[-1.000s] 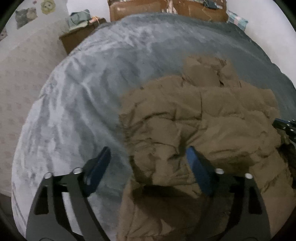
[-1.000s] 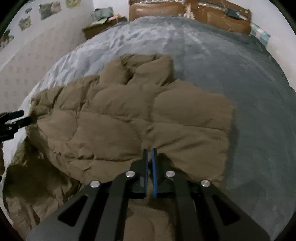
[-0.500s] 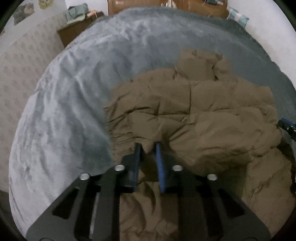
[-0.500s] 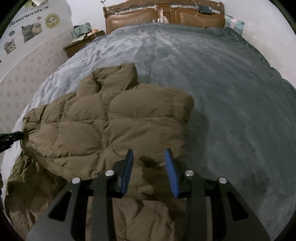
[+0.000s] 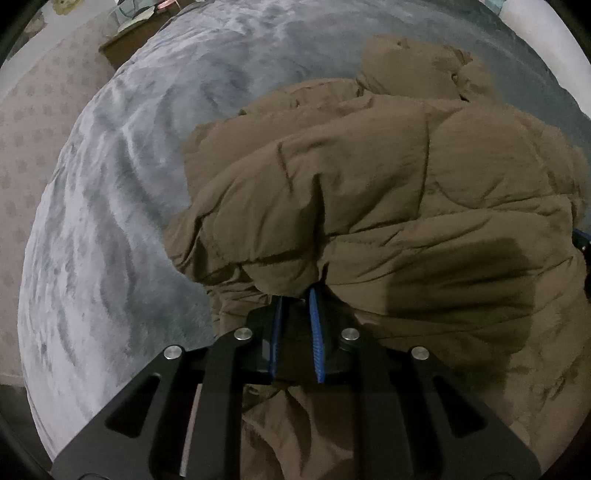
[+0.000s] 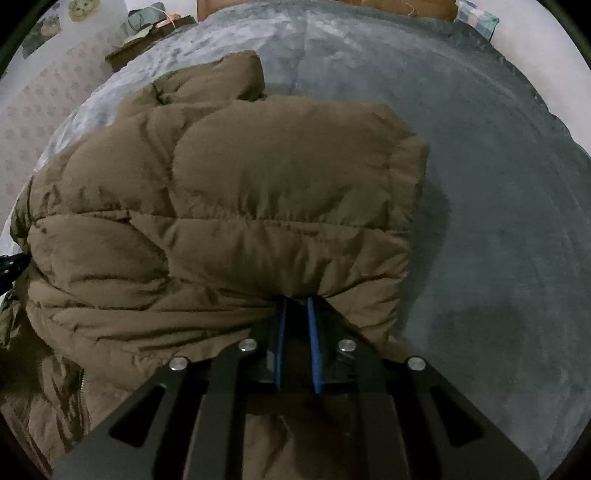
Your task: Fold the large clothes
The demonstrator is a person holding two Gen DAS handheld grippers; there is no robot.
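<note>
A puffy brown quilted jacket (image 5: 369, 177) lies bunched on a grey plush bedspread (image 5: 129, 184), its near part doubled over itself. My left gripper (image 5: 295, 291) points steeply down at the near edge of the fold, its blue pads close together and pinching brown fabric at the tips. In the right wrist view the jacket (image 6: 258, 192) fills the middle. My right gripper (image 6: 295, 301) is closing its jaws, with the rim of the folded layer caught between the pads. Each gripper's black tip shows at the edge of the other's view, the right gripper (image 5: 581, 240) and the left gripper (image 6: 11, 264).
The bedspread (image 6: 498, 184) stretches bare to the right and beyond the jacket. A wooden nightstand (image 6: 147, 40) with clutter stands at the far left by a patterned wall. A brown headboard (image 6: 369, 5) and a checked pillow (image 6: 476, 16) sit at the far end.
Both grippers dropped closer to the jacket. The left jaws went from wide open to pinched on fabric. The right jaws opened, then narrowed onto the folded edge. The jacket now sits more bunched.
</note>
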